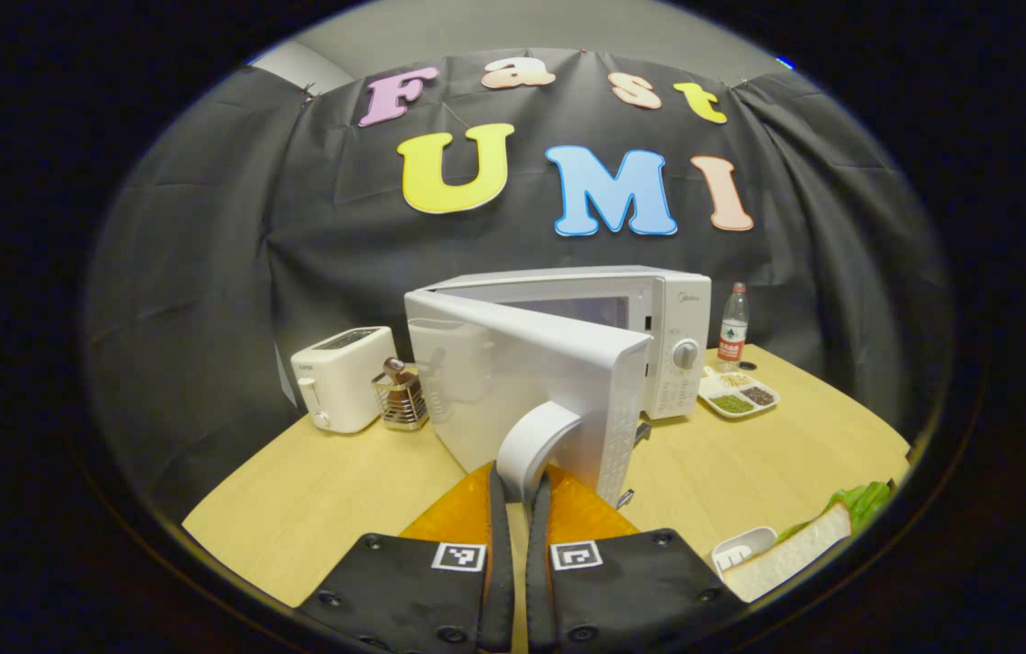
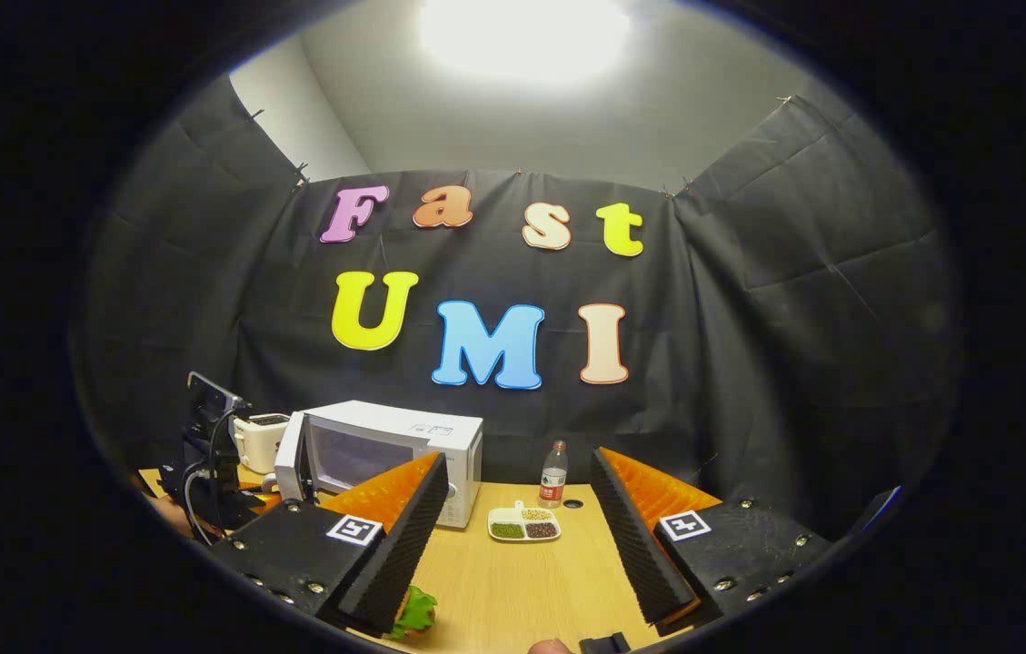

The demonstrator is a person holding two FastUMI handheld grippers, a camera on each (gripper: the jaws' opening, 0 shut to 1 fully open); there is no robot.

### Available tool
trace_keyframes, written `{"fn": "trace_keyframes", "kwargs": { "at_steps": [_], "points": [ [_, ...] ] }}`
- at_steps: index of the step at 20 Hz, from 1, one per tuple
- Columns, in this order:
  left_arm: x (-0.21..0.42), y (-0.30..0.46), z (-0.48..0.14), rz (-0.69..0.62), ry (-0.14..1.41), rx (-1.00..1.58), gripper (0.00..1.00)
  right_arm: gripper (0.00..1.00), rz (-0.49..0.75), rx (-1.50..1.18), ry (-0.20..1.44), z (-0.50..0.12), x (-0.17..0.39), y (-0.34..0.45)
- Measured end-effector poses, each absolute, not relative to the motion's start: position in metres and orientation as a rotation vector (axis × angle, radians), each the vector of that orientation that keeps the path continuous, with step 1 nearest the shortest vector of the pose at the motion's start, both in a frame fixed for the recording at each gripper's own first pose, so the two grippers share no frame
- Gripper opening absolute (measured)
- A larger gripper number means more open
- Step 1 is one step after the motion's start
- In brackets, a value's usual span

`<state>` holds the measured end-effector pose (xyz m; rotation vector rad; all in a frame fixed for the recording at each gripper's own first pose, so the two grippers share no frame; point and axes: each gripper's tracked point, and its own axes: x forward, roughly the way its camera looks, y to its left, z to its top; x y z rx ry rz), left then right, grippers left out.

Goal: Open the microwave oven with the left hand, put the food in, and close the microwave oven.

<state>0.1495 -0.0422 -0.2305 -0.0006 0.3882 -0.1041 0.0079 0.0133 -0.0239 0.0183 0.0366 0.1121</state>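
Note:
The white microwave [image 1: 658, 336] stands at the back of the wooden table, its door [image 1: 522, 391] swung partly open toward me. In the left gripper view, my left gripper [image 1: 519, 490] is shut on the door's curved white handle [image 1: 535, 440]. A sandwich with lettuce [image 1: 808, 540] lies at the lower right beside a small white dish [image 1: 738, 549]. In the right gripper view, my right gripper [image 2: 517, 468] is held above the table, open, with nothing between its fingers. Below its left finger a bit of lettuce [image 2: 414, 612] shows. The microwave [image 2: 403, 450] and the left gripper [image 2: 213, 472] at its door are off to the left.
A white toaster [image 1: 340, 377] and a wire holder [image 1: 402, 401] stand left of the microwave. To its right are a water bottle [image 1: 732, 322] and a divided dish of grains [image 1: 738, 395]. Bare tabletop [image 1: 749, 463] lies in front of them.

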Motion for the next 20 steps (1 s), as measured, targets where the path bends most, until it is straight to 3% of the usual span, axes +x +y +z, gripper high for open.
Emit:
{"fn": "trace_keyframes", "kwargs": {
  "at_steps": [12, 13, 14, 20],
  "points": [
    [0.131, 0.044, -0.235, -0.163, 0.394, -0.007, 0.16, 0.95, 0.112, 0.053, 0.044, -0.021, 0.016, 0.108],
    [0.129, 0.052, -0.238, -0.160, 0.397, -0.008, 0.12, 0.95, 0.112, 0.053, 0.047, -0.023, 0.015, 0.116],
    [0.129, 0.060, -0.238, -0.161, 0.400, -0.007, 0.15, 0.95, 0.108, 0.053, 0.056, -0.025, 0.015, 0.122],
    [0.132, 0.096, -0.239, -0.193, 0.399, -0.017, 0.11, 0.95, 0.092, 0.072, 0.055, -0.023, 0.017, 0.156]
  ]
}}
